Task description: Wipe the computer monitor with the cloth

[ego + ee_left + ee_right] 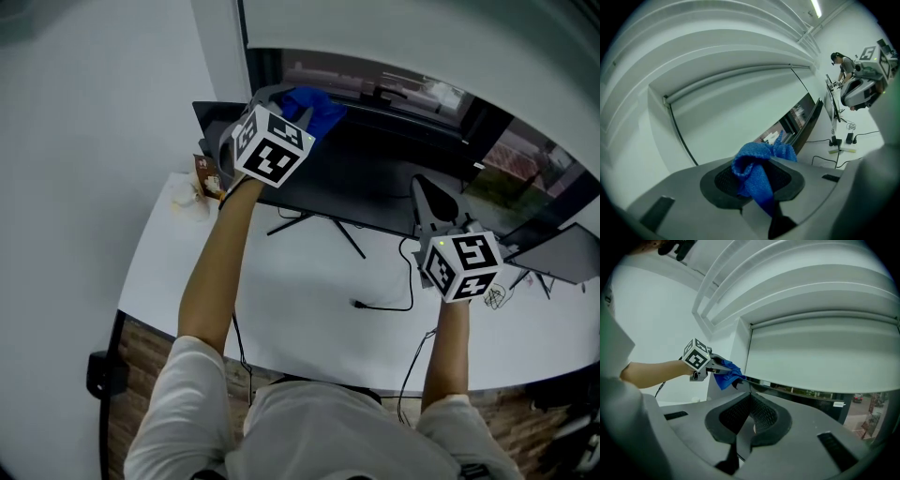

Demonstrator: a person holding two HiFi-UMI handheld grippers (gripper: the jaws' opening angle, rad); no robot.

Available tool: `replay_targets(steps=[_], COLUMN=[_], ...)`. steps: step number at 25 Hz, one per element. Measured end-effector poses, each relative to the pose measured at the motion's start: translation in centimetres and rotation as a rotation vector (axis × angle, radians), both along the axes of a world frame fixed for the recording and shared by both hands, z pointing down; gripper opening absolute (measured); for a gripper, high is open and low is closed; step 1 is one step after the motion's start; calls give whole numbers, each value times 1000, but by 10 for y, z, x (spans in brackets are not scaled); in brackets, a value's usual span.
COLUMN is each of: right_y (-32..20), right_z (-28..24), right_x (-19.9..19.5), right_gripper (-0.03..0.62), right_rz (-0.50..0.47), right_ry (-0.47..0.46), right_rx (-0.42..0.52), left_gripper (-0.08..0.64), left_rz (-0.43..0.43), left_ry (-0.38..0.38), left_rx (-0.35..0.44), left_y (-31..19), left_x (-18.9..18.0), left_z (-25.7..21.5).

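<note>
My left gripper [298, 114] is shut on a bunched blue cloth [317, 105], held against the top left corner of the dark monitor [375, 178]. In the left gripper view the cloth [757, 164] is pinched between the jaws and bulges up above them, with the monitor's edge [806, 124] just beyond. The right gripper [424, 186] hovers in front of the screen's right half, shut with nothing in it. From the right gripper view its jaws meet [745, 420], and the left gripper [712, 365] with the cloth [725, 376] shows at the monitor's top edge [797, 392].
The monitor stands on thin black legs [319, 225] on a white table [281, 309]. A brown snack packet [208, 176] and a white wrapper [187, 199] lie at the table's left end. A black cable [384, 305] crosses the table. Another dark screen [562, 258] stands right.
</note>
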State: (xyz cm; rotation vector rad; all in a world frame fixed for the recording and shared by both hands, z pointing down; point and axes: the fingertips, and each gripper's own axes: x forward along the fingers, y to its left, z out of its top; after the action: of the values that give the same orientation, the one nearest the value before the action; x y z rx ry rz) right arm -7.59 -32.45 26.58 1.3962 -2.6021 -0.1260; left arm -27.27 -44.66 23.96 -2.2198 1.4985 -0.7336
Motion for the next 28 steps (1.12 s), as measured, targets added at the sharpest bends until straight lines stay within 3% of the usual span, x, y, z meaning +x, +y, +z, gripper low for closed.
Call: replay_targets(steps=[8, 15, 19, 23, 28], right_y=[-15, -26, -31, -35, -36], right_z=[10, 17, 26, 36, 48], right_x=[-93, -155, -180, -193, -199], right_gripper=[15, 15, 15, 15, 15], right_rz=[-35, -77, -101, -117, -130], right_ry=[-4, 5, 14, 19, 25], right_rx=[-13, -22, -40, -59, -82], left_gripper=[146, 143, 143, 143, 143], left_rz=[-100, -208, -285, -316, -310], left_ry=[73, 260, 300, 311, 317], left_rx=[28, 75, 100, 47, -64], left_y=[-4, -8, -13, -20, -20], left_x=[-128, -229, -274, -299, -293], left_z=[6, 8, 14, 37, 88])
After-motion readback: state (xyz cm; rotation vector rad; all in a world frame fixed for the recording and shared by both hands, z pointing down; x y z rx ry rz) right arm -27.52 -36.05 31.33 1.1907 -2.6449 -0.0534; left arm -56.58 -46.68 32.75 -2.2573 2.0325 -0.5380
